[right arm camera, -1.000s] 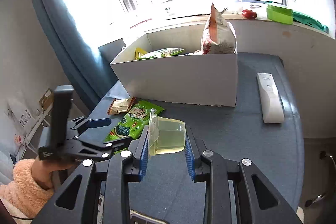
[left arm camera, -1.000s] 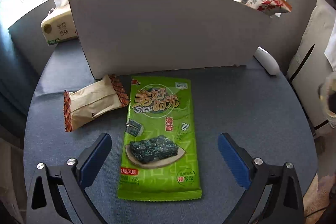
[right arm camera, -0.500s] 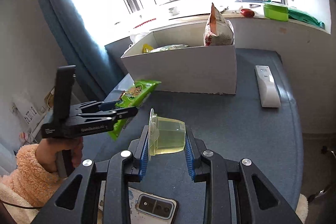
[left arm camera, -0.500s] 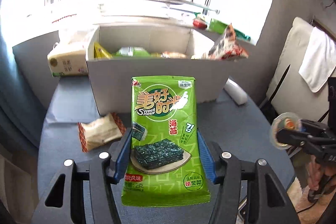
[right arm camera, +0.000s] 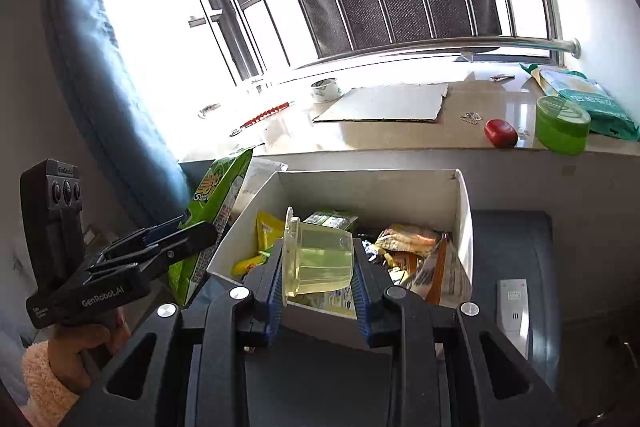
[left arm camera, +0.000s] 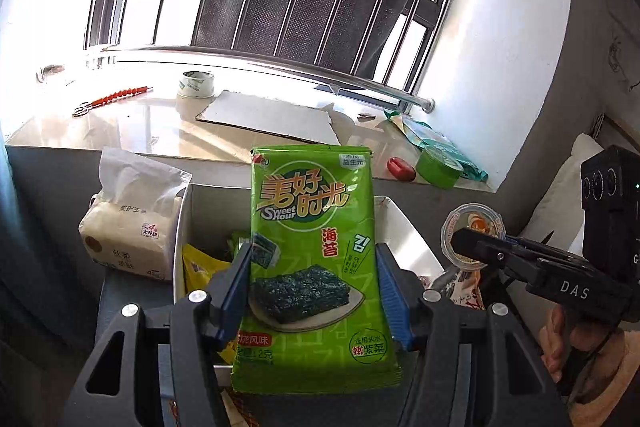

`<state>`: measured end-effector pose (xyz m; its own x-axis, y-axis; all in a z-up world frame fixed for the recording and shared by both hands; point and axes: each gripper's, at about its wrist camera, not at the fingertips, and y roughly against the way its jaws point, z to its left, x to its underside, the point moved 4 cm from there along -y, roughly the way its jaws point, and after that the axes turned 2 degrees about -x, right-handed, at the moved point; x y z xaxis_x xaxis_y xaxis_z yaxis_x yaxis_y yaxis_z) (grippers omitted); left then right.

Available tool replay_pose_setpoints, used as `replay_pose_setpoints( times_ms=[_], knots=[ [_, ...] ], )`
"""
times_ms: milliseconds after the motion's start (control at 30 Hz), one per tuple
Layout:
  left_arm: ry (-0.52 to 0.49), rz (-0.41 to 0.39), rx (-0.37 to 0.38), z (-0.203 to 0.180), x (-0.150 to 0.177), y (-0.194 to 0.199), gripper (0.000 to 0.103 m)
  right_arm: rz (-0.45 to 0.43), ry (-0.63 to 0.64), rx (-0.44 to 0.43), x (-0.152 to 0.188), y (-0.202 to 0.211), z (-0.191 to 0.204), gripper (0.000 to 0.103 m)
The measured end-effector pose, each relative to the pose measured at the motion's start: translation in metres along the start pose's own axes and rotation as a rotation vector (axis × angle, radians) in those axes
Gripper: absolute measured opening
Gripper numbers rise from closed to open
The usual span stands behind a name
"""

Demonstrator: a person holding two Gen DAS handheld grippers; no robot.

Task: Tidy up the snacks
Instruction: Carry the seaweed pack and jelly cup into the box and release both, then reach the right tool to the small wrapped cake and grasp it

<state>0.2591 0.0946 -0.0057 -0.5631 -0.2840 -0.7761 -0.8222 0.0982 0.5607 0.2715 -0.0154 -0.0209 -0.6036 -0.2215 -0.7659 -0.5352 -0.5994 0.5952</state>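
Left gripper (left arm camera: pixel 314 287) grips the green seaweed packet (left arm camera: pixel 314 267); right gripper (right arm camera: pixel 318 277) grips a clear jelly cup (right arm camera: pixel 316 257), both above the white box (right arm camera: pixel 372 187).

light: strong daylight through the window (left arm camera: pixel 280 7), panes blown out white | glare: sheen on the windowsill (right arm camera: pixel 460 115) | shadow: foreground and corners dim | distortion: fisheye bends the window rail (left arm camera: pixel 280 63); dark vignette at edges | focus: sharp, no blur
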Motion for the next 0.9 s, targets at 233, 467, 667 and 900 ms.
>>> replay_pose_setpoints(
  times_ms=[233, 467, 667, 900],
  knots=[
    [-0.003, 0.078, -0.028, 0.004, -0.011, -0.037, 0.103, 0.069, 0.005, 0.092, -0.027, -0.046, -0.024, 0.053],
    [-0.006, 0.051, -0.066, 0.01, 0.003, -0.014, 0.103, -0.054, 0.029, 0.1, -0.031, -0.016, -0.021, 0.103],
    [-0.052, -0.004, -0.069, 0.007, 0.008, 0.027, 0.103, -0.095, 0.076, 0.065, -0.025, 0.013, 0.001, 0.103],
    [-0.095, -0.057, -0.052, 0.011, 0.046, 0.086, 0.103, -0.109, 0.127, -0.053, 0.027, 0.049, 0.035, 0.103]
  ],
)
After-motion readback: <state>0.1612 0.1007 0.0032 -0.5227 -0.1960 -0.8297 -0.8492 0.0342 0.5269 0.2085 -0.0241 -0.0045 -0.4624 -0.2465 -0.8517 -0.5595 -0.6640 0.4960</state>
